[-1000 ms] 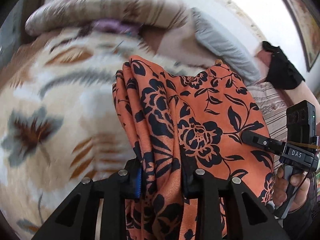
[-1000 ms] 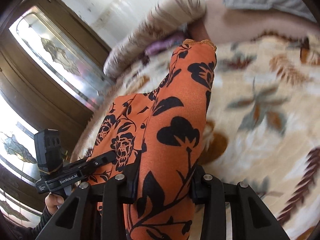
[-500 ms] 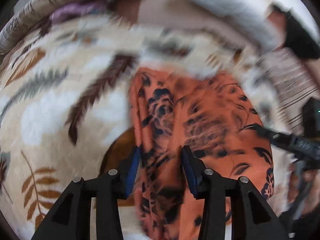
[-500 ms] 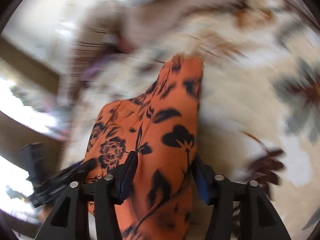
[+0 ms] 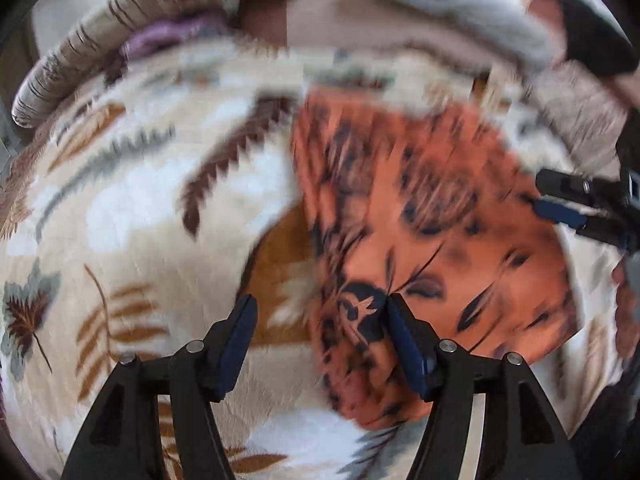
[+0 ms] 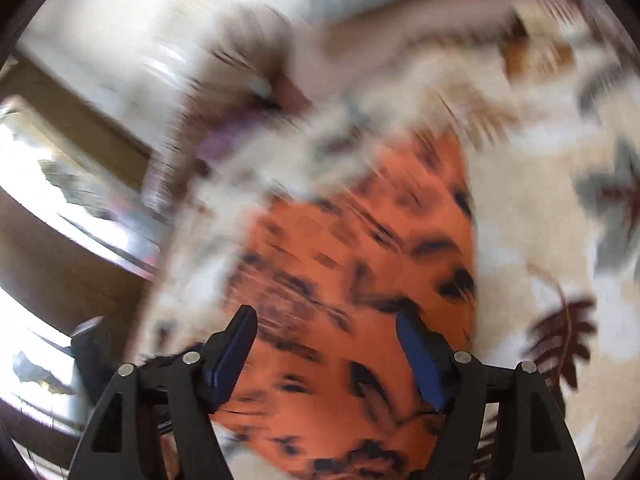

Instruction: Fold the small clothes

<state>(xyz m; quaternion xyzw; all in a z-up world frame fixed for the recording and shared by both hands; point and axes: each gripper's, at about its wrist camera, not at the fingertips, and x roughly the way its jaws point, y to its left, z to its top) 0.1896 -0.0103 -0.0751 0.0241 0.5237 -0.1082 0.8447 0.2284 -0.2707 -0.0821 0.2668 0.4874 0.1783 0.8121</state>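
1. While both views are smeared by motion blur, the orange cloth (image 5: pixel 432 216) can be seen lying on the blanket (image 5: pixel 132 216), black flowers printed across it.
2. Left gripper (image 5: pixel 318 322): jaws opening, released. The cloth's left edge runs between the fingers; the right pad (image 5: pixel 404 344) sits at the fabric, the left pad (image 5: pixel 238 334) stands clear over bare blanket.
3. Right gripper (image 6: pixel 324 344): jaws opening, released. Cloth (image 6: pixel 360 280) lies between and under the fingers, with no pad pressing it.
4. Edges: in the right view the cloth's right edge runs straight up the blanket (image 6: pixel 532 216); its far end narrows toward the pillows (image 5: pixel 440 12).
5. Open room: wide bare blanket lies left of the cloth in the left view, and right of it in the right view.
6. A rolled striped cover (image 5: pixel 100 48) and a purple item (image 5: pixel 168 34) bound the blanket's far side.
7. Seen from the left wrist, the right gripper (image 5: pixel 576 204) reaches in at the cloth's right edge.
8. No container shows.
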